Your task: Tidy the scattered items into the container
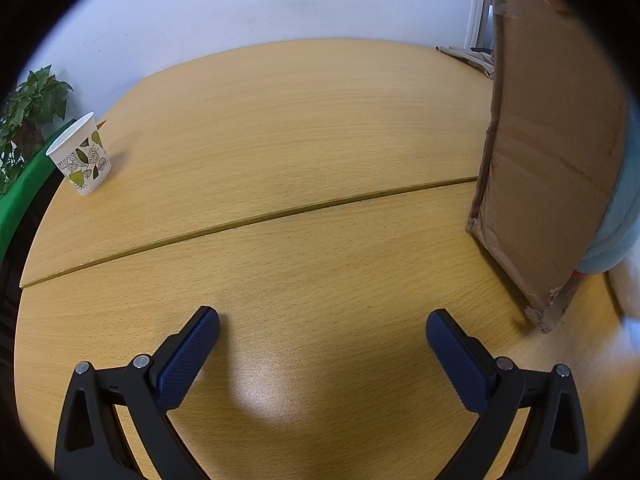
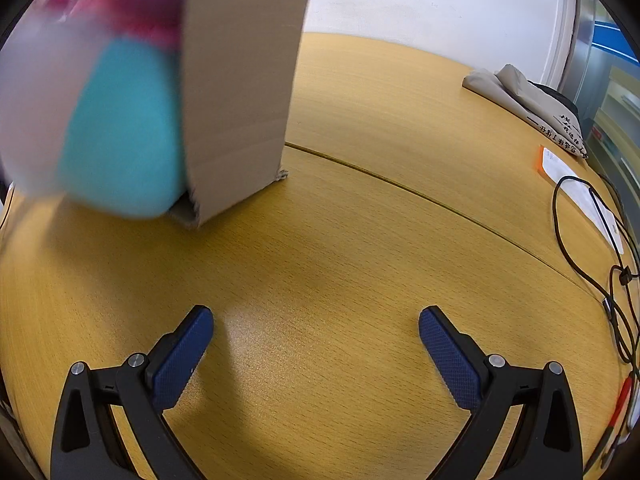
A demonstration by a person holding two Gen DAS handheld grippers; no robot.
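Spread wide and holding nothing, the left gripper point(image 1: 322, 326) hovers over bare wood in the left wrist view, its two blue textured pads point(image 1: 188, 356) well apart. At the right edge stands one cardboard box point(image 1: 552, 152), plain brown with a torn, frayed bottom corner, resting on the wooden table point(image 1: 280, 128); a pale blue soft item point(image 1: 618, 216) bulges from the side turned away from the camera, and what it is cannot be told here. One paper cup point(image 1: 82, 154), white with a green leaf print, stands upright near the table's far left edge, well apart from the box. Beyond it is one leafy green plant point(image 1: 34, 100) beside a green surface point(image 1: 24, 184), against a white wall point(image 1: 260, 4). The table is light, grained wood, made of two sections meeting at a single dark seam point(image 1: 256, 220) that runs across the view. From the right wrist view, the right gripper point(image 2: 316, 326) is likewise fully spread and empty above the table point(image 2: 360, 248). The same box point(image 2: 240, 92) stands at upper left, and a blurred plush item point(image 2: 124, 132), turquoise with magenta and white parts, sits pressed against its open side, touching the cardboard; whether it lies fully inside cannot be told. Along the right side lie one folded beige cloth bag point(image 2: 532, 108) with black print, one orange-edged white paper point(image 2: 572, 176), and a tangle of black cable point(image 2: 616, 280) near the table's edge. A white wall point(image 2: 420, 0) closes the room behind.
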